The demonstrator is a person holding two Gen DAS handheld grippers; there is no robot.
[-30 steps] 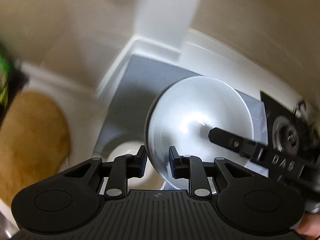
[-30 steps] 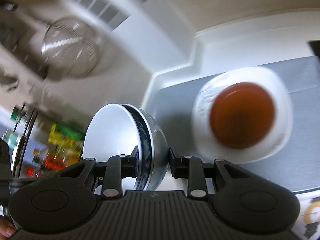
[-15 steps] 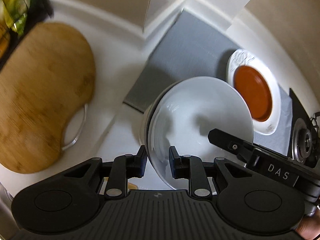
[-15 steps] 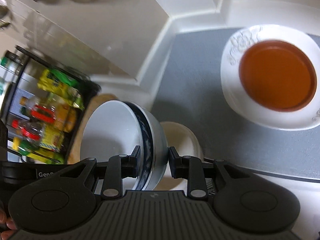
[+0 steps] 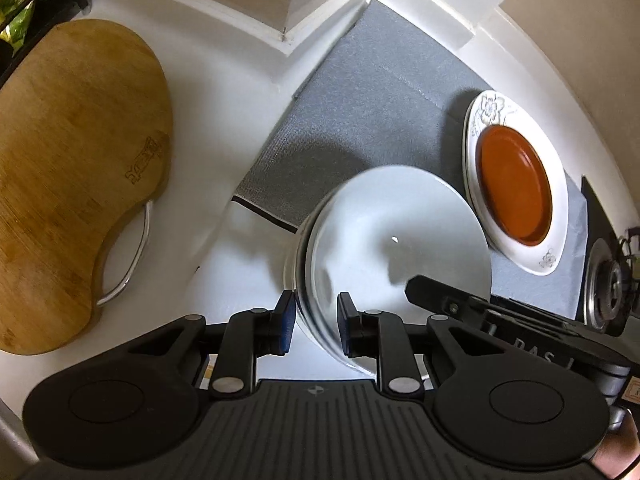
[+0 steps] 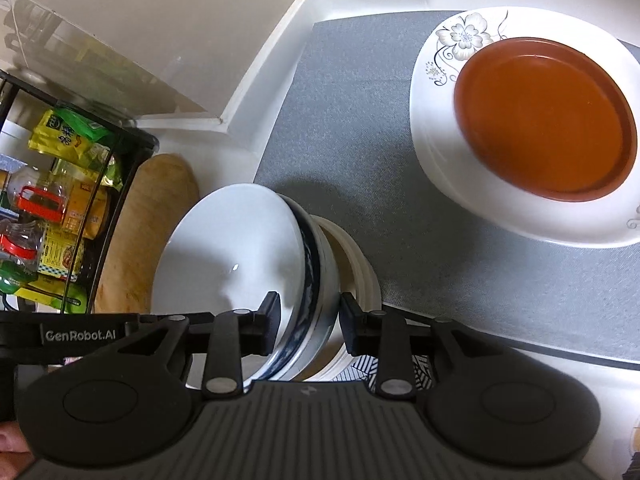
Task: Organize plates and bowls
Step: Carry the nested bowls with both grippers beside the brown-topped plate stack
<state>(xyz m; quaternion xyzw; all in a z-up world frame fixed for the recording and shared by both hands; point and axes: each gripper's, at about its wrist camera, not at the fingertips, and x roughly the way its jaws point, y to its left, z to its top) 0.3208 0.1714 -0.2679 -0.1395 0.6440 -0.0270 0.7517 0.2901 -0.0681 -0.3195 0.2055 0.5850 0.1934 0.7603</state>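
Note:
A stack of white bowls [image 5: 396, 248], the outer one with a dark blue pattern [image 6: 310, 280], is held between both grippers above the counter edge of the grey mat [image 5: 360, 120]. My left gripper [image 5: 316, 324] is shut on the stack's rim from one side. My right gripper [image 6: 308, 324] is shut on the opposite rim. A cream bowl [image 6: 352, 256] sits just beneath the stack. A white flowered plate [image 6: 440, 140] holding a brown dish [image 6: 544, 116] rests on the mat to the right.
A wooden cutting board [image 5: 76, 168] lies on the white counter at left. A black wire rack with packets and bottles [image 6: 60, 184] stands beyond it. A gas burner [image 5: 608, 288] is at far right. White walls and a corner ledge border the mat.
Both grippers swung down with the bowl stack, toward the mat's near corner. The views have tilted downward and steadied; the flowered plate now shows sharply.

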